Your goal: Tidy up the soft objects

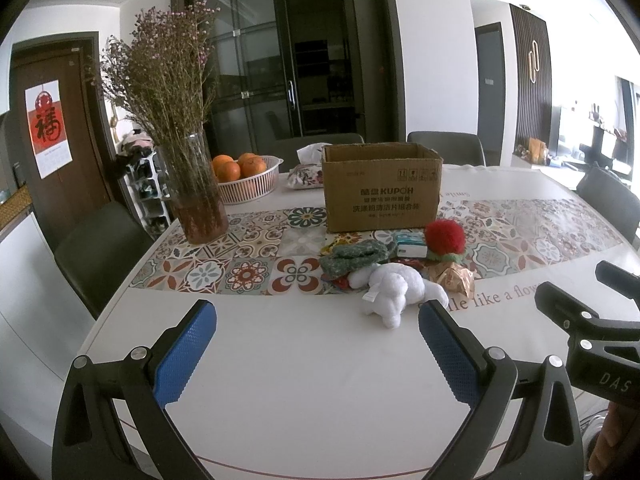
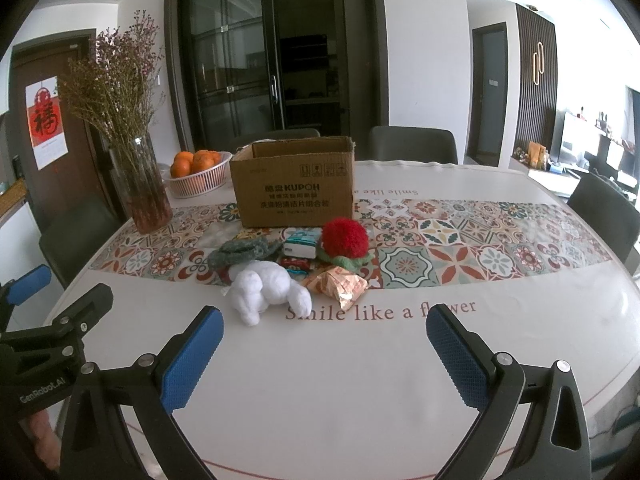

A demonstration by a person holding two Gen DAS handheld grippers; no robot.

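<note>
Left wrist view, read from left to right: a tall clear glass vase of dried purple flowers [image 1: 196, 188], a white slatted plastic basket of oranges [image 1: 248, 184], then the open brown cardboard box with printed lettering [image 1: 382, 188] at the far middle of the white table with its patterned tile runner [image 1: 280, 360]. Just in front of the box lies the heap of soft things: a green knitted piece [image 1: 352, 258], a white plush animal [image 1: 394, 290] nearest the camera, a red fluffy pompom with a green collar [image 1: 444, 236], and a crinkled gold foil packet [image 1: 452, 276] at the right.

The left gripper [image 1: 318, 350] hangs over bare table with its blue pads spread wide and nothing between them. The right gripper [image 2: 324, 354] is likewise spread and empty.

By my reading no item has been picked up yet, so this is the approach. The white plush, nearest and unobstructed, seems the natural first pick: reach forward, close on its body, then lift it over the box rim.

Only the left view shows a floral fabric pouch [image 1: 306, 176] left of the box. The right view shows the small blue-and-white tissue pack [image 2: 302, 244] and the foil packet more plainly.
</note>
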